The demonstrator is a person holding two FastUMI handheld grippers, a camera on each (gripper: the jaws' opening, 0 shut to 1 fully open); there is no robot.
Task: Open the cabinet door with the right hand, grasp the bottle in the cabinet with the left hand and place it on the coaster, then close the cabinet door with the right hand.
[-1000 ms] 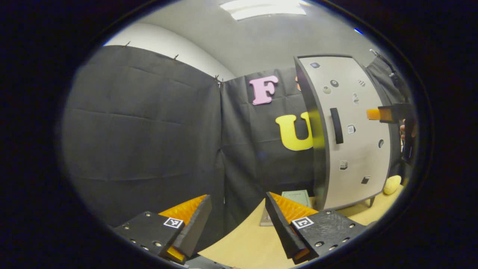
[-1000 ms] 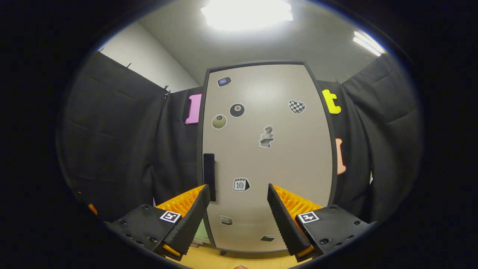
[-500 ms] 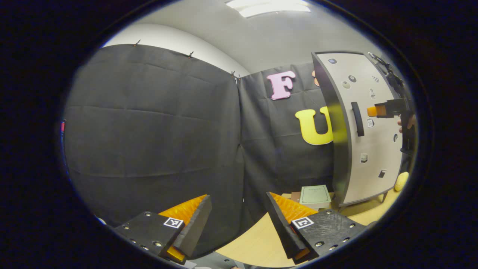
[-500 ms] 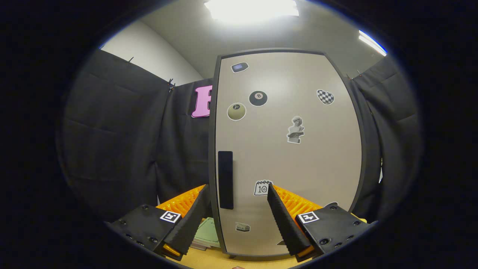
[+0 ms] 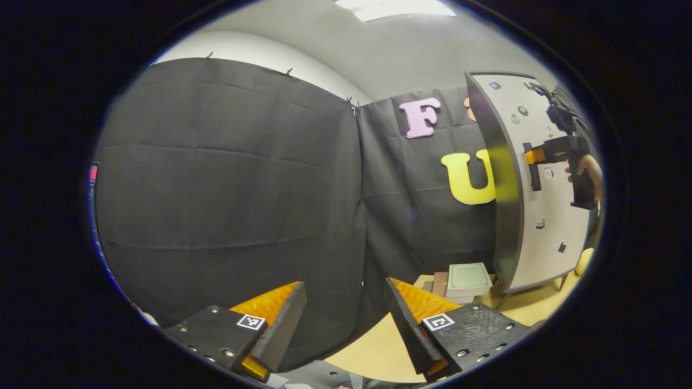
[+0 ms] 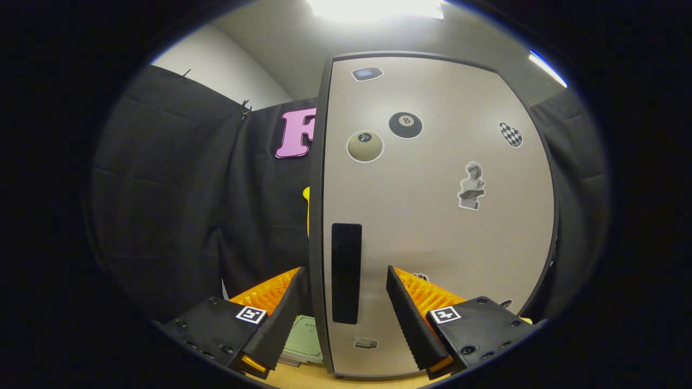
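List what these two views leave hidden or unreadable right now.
- Bottle and cabinet interior: hidden behind the closed cabinet door in the right gripper view.
- Contact with the door handle: the right hand-held gripper straddles it, jaws open, but touch cannot be judged.
- Stack of books in the left gripper view: cover text too small.
- Yellow object beside the cabinet: cut off by the image edge, unidentifiable.
- Left hand-held gripper: open, holding nothing.

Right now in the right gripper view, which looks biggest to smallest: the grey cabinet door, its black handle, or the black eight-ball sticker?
1. Grey cabinet door
2. Black handle
3. Black eight-ball sticker
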